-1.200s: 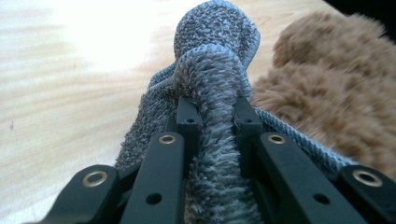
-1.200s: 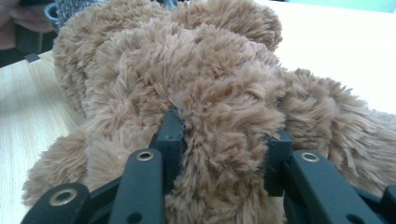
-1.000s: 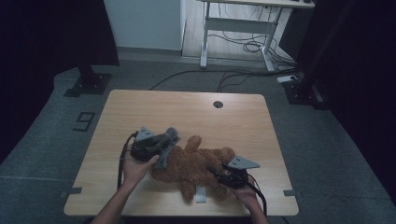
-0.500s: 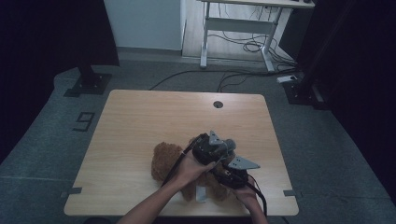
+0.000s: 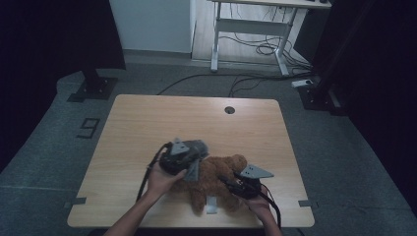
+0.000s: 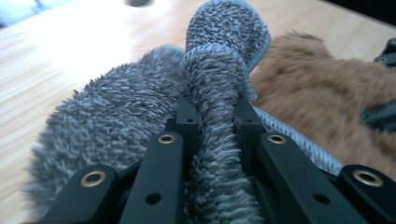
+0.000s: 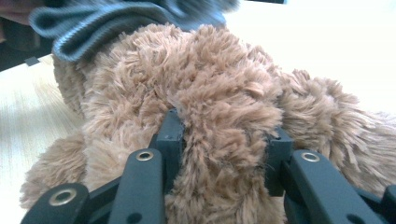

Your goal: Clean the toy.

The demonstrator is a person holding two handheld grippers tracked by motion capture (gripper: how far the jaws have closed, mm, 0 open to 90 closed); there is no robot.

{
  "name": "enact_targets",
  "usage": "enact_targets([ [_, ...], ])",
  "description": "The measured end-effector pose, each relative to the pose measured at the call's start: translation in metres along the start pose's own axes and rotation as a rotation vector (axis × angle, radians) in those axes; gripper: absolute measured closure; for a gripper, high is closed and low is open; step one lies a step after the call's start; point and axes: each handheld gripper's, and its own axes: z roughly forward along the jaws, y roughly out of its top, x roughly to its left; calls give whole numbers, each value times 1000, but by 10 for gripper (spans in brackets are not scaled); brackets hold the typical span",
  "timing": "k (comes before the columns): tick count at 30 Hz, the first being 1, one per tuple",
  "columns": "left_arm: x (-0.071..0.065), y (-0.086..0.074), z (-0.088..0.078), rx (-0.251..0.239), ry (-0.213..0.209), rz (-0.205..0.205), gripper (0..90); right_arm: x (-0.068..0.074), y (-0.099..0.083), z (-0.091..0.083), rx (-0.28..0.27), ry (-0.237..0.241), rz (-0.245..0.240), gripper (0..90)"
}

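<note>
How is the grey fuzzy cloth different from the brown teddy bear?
The grey fuzzy cloth is grey, the brown teddy bear brown. The left gripper pinches the cloth; the right gripper pinches the bear. The cloth has a ribbed hem; the bear has none. Both are fluffy.

Table (image 5: 147, 123): pale wood-look top, smooth, faint grain, slight sheen; teddy bear (image 7: 224, 93): brown plush, long shaggy pile, matt; grey cloth (image 6: 116, 126): fuzzy knit w/ short fleecy nap, ribbed hem at its edge, matt; left gripper (image 6: 215, 116) & right gripper (image 7: 224, 140): black matt plastic-looking jaws w/ brass-coloured metal eyelets, shiny; floor (image 5: 49, 147): grey, rough carpet-like finish.
</note>
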Motion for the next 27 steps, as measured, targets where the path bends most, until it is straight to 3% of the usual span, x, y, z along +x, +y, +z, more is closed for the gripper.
enact_targets([
  [1, 8, -6, -8, -5, 30, -13, 772, -1, -1, 0, -1, 3, 8, 611],
  [2, 27, -20, -19, -16, 34, -81, 772, -1, -1, 0, -3, 5, 13, 611],
  [6, 54, -50, -23, -9, -5, -217, 772, -2, -1, 0, -5, 6, 17, 611],
  [10, 63, -69, -19, 48, 20, -252, 771, -2, -1, 0, -5, 3, 19, 609],
  [11, 67, -83, -11, 92, -14, -285, 771, -2, -1, -1, -7, 2, 21, 604],
  [12, 67, -89, -7, 103, -38, -301, 771, -2, -1, -1, -8, 3, 25, 602],
  [14, 66, -94, -4, 107, -43, -309, 771, -3, -2, -1, -8, 7, 28, 598],
  [17, 64, -92, -4, 89, -35, -304, 771, -3, -1, -1, -5, 3, 26, 559],
  [19, 65, -87, -7, 76, -31, -296, 770, -1, 1, -3, -1, -13, 19, 486],
  [22, 69, -64, -22, 0, -45, -301, 767, 0, 3, -6, 7, -26, 14, 432],
  [24, 66, -47, -27, -27, -48, -275, 766, -1, 3, -5, 12, -26, 17, 426],
  [25, 66, -47, -27, -27, -48, -275, 765, -1, 3, -6, 14, -27, 22, 424],
  [27, 58, -21, -29, -48, -46, -224, 763, -2, 3, -6, 14, -32, 36, 413],
])
